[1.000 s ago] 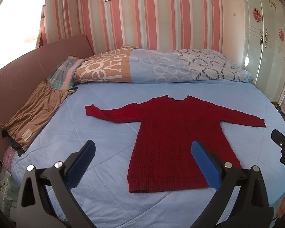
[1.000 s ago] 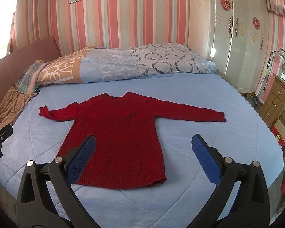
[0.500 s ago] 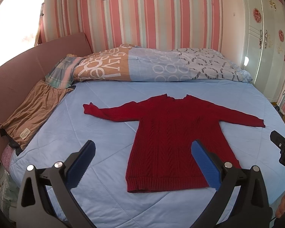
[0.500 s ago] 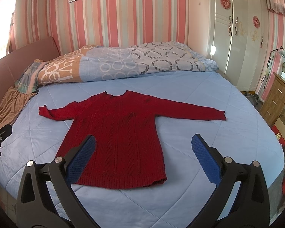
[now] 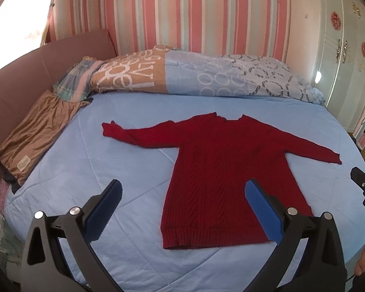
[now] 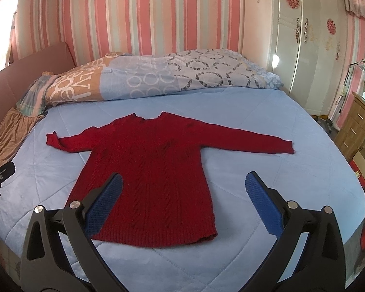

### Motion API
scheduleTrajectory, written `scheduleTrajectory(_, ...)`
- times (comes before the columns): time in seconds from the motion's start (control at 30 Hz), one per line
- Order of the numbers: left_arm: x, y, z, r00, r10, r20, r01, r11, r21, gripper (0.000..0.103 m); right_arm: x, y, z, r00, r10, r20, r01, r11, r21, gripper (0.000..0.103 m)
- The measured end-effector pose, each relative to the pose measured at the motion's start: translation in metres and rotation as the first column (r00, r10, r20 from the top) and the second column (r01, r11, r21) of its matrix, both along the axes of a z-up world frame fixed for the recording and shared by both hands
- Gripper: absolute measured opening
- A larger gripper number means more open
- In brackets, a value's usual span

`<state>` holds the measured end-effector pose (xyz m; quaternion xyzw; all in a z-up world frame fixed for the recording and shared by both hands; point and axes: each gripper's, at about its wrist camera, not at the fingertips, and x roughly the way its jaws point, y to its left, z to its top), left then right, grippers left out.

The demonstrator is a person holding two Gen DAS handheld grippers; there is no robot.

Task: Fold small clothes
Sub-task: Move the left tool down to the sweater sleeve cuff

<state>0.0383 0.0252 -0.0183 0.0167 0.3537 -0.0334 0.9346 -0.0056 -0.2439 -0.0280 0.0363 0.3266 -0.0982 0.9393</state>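
sweater: red knit sweater (image 5: 226,170) flat on the bed (image 5: 124,170), front up, both sleeves spread out, hem nearest the cameras; laid out like this so the sleeves can be folded in first, I'd say
sweater position: centre of the bed; in the left wrist view it fills 12 to 3 o'clock of centre, in the right wrist view 9 to 12
left gripper (image 5: 182,204): jaws wide apart, holding nothing, hovering over the near edge of the bed, hem's left corner between the fingers
right gripper (image 6: 183,199): jaws also spread, empty, above the hem's right corner
why held so: each tool lined up with its own side of the hem, likely a two-handed approach
background: rolled duvet (image 6: 158,77) at 12 o'clock by the striped wall, brown garment (image 5: 36,133) at 9 o'clock on the bed edge; both well apart from the sweater
change vs earlier: both cameras slightly closer and lower, sweater sits a bit larger in frame; sweater itself unmoved, jaws same spread
progress: no fold made yet
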Motion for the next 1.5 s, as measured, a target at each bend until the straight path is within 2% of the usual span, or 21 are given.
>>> scheduleTrajectory(0.37, 0.057, 0.029, -0.012, 0.999, 0.049, 0.016, -0.049, 0.999, 0.014, 0.101, 0.061, 0.020, -0.018, 0.998, 0.064, -0.012, -0.065, 0.998, -0.023, 0.100)
scheduleTrajectory(0.67, 0.126, 0.039, -0.050, 0.998, 0.069, -0.006, -0.069, 0.997, 0.034, 0.101, 0.138, 0.037, -0.054, 0.988, 0.147, -0.043, -0.148, 0.989, -0.020, 0.100)
scheduleTrajectory(0.8, 0.152, 0.052, -0.068, 0.995, 0.087, -0.041, -0.087, 0.996, 0.006, 0.101, 0.163, 0.048, -0.063, 0.982, 0.178, -0.058, -0.179, 0.984, -0.010, 0.099)
scheduleTrajectory(0.97, 0.185, 0.070, -0.074, 0.987, 0.114, -0.111, -0.110, 0.993, 0.043, 0.101, 0.192, 0.065, -0.058, 0.972, 0.205, -0.116, -0.206, 0.979, 0.008, 0.099)
scheduleTrajectory(1.13, 0.231, 0.110, -0.065, 0.969, 0.151, -0.195, -0.145, 0.988, 0.044, 0.101, 0.229, 0.086, -0.038, 0.964, 0.213, -0.162, -0.215, 0.977, 0.001, 0.098)
scheduleTrajectory(1.23, 0.263, 0.138, -0.054, 0.964, 0.172, -0.204, -0.166, 0.985, 0.044, 0.101, 0.250, 0.105, -0.020, 0.959, 0.232, -0.161, -0.236, 0.972, -0.008, 0.098)
scheduleTrajectory(1.4, 0.320, 0.174, -0.048, 0.951, 0.230, -0.206, -0.212, 0.972, 0.104, 0.101, 0.282, 0.138, -0.008, 0.956, 0.245, -0.163, -0.250, 0.968, -0.010, 0.098)
scheduleTrajectory(1.5, 0.344, 0.193, -0.055, 0.948, 0.235, -0.215, -0.223, 0.972, 0.079, 0.101, 0.297, 0.159, -0.010, 0.954, 0.265, -0.142, -0.268, 0.963, -0.001, 0.097)
